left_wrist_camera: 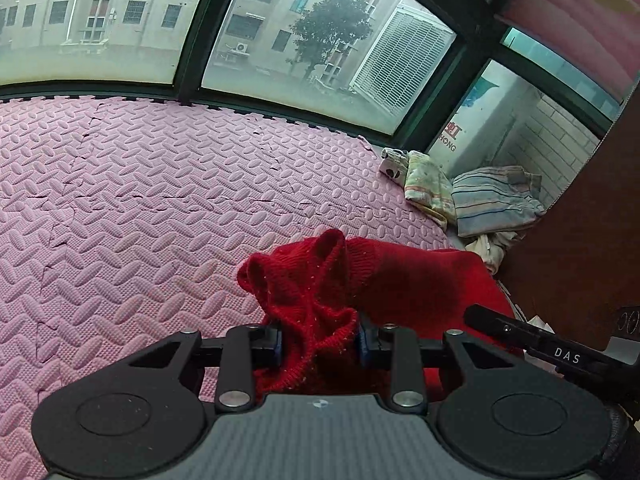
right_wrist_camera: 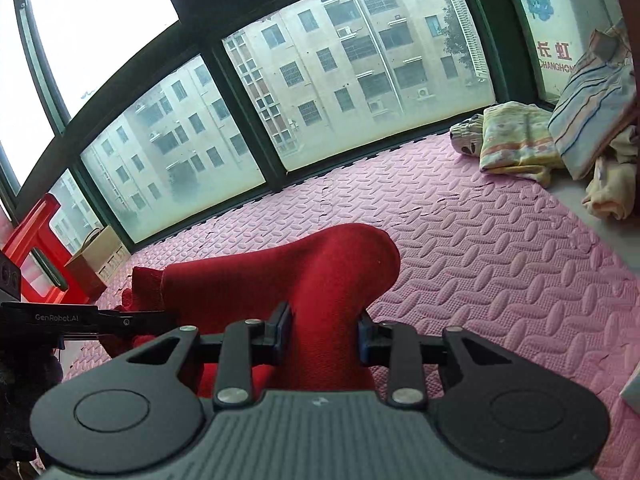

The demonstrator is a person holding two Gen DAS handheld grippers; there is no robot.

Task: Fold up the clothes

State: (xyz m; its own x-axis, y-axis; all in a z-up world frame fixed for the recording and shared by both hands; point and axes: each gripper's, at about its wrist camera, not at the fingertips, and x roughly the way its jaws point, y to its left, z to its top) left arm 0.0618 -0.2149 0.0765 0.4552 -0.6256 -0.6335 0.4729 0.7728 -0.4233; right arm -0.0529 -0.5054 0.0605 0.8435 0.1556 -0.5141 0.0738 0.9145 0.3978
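Each hand-held gripper, left (left_wrist_camera: 318, 346) and right (right_wrist_camera: 324, 336), was clamped on the red sweater (right_wrist_camera: 320, 272). The sweater hung lengthwise between them above the pink mat (left_wrist_camera: 140, 184), both equally near.

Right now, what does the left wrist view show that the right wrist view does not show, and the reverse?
Only the left wrist view shows a tree and a white louvred box outside. Only the right wrist view shows a red frame and a cardboard box by the window. Both show the red sweater gripped by the left gripper and right gripper, the pink mat and the folded pile.
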